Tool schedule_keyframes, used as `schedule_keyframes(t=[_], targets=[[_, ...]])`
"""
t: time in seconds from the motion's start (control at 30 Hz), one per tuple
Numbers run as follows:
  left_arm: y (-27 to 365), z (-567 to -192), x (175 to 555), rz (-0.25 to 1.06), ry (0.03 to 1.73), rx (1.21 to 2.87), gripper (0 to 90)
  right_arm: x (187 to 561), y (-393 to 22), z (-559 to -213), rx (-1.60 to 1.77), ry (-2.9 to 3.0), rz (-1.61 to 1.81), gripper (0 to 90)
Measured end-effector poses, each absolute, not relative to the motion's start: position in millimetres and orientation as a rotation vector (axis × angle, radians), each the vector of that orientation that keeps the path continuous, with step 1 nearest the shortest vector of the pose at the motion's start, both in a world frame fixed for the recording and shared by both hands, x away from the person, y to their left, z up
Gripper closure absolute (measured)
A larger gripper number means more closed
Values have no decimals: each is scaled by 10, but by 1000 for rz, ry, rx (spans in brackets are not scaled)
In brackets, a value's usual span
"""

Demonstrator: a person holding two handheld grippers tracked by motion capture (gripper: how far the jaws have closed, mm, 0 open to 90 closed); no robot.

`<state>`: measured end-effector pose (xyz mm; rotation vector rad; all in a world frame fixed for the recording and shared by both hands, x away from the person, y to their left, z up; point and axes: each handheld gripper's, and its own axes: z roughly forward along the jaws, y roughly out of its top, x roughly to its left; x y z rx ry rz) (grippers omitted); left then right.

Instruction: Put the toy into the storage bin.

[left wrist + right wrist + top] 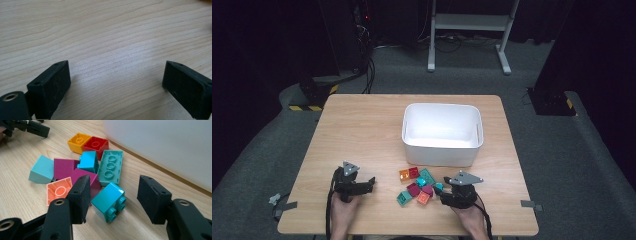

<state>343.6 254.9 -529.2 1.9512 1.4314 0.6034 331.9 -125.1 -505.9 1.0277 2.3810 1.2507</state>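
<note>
1. 2 risks, judged from this pose: nudging the teal block [109,201] sideways with 1 pad before both meet it, since it lies tipped on its side, studs toward the camera; or snagging the magenta block [86,178] touching the inner jaw.
2. Right gripper [113,197]: jaws released, spread wide, nothing clamped.
3. Teal block resting on the tabletop [22,200] between those jaws, nearer the left-hand pad, just beside the pile and near the white bin [442,134].
4. Left gripper [116,82]: jaws released over bare wood, well apart from the blocks.
</note>
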Motion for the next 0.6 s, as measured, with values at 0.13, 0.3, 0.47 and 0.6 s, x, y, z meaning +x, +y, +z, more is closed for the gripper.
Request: schedule_keyframes(t=[0.13,0.3,0.47,0.6], targets=[[2550,-5292,3435,603,1431,1952,81,3332,-1239,-5088,1035,2392,1235,443],[2549,-5292,3436,603,1431,1951,81,3341,-1242,-5114,1047,2392,1235,445],[2549,-5292,3435,603,1432,1952,81,3356,-1245,-5126,1049,2396,1223,453],[2550,-5292,3436,604,1431,1953,81,3358,-1240,-5162,1052,2406,1189,461]])
